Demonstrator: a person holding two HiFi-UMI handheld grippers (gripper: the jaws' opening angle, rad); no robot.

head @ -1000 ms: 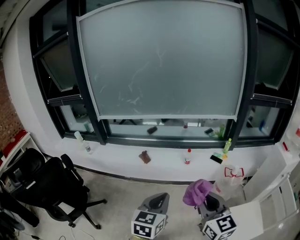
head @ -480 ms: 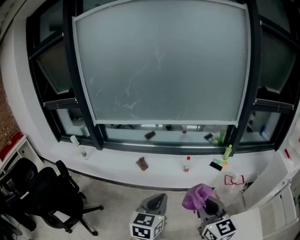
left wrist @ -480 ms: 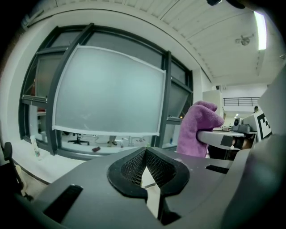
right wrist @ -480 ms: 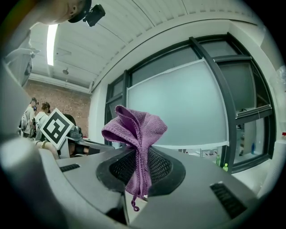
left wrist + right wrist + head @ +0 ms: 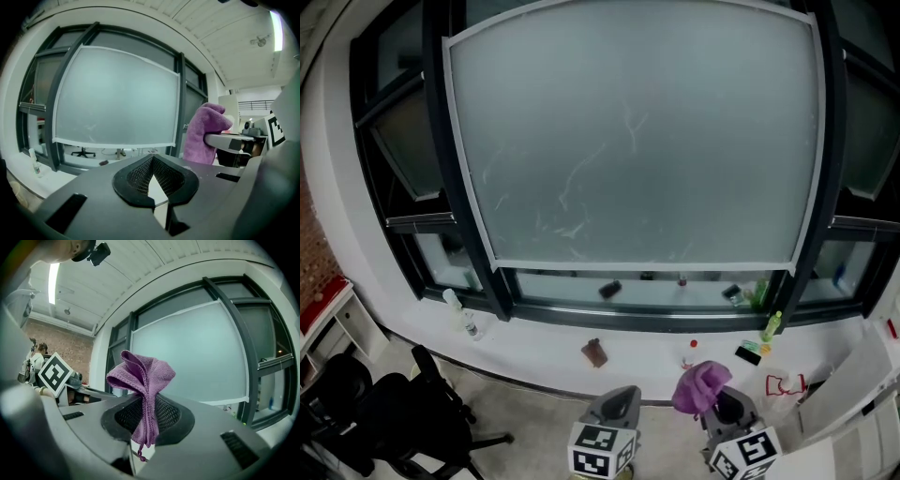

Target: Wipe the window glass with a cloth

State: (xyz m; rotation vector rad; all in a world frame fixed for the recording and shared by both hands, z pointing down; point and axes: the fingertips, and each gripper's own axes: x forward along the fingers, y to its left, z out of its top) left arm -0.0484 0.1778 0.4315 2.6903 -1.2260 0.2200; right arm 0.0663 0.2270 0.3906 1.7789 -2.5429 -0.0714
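A large frosted window pane [image 5: 628, 141] with faint smears fills the wall ahead, also in the left gripper view as the window pane [image 5: 117, 101] and in the right gripper view as the pane [image 5: 197, 355]. My right gripper [image 5: 717, 408] is shut on a purple cloth [image 5: 700, 386], which bunches above its jaws as the cloth [image 5: 140, 380]. My left gripper [image 5: 614, 405] hangs low beside it, shut with nothing held; its jaws meet at the tips [image 5: 152, 180]. The cloth [image 5: 204, 133] shows at its right. Both grippers are well short of the glass.
A white sill [image 5: 534, 342] below the window carries a small brown object [image 5: 594, 352], a red-capped bottle [image 5: 688, 353], a green bottle [image 5: 771, 325], a black-green item [image 5: 749, 354] and a clear bottle [image 5: 456, 306]. A black office chair [image 5: 384, 422] stands at lower left.
The view has moved closer to the window and shifted right. Both grippers stay low, the right one still holding the cloth.
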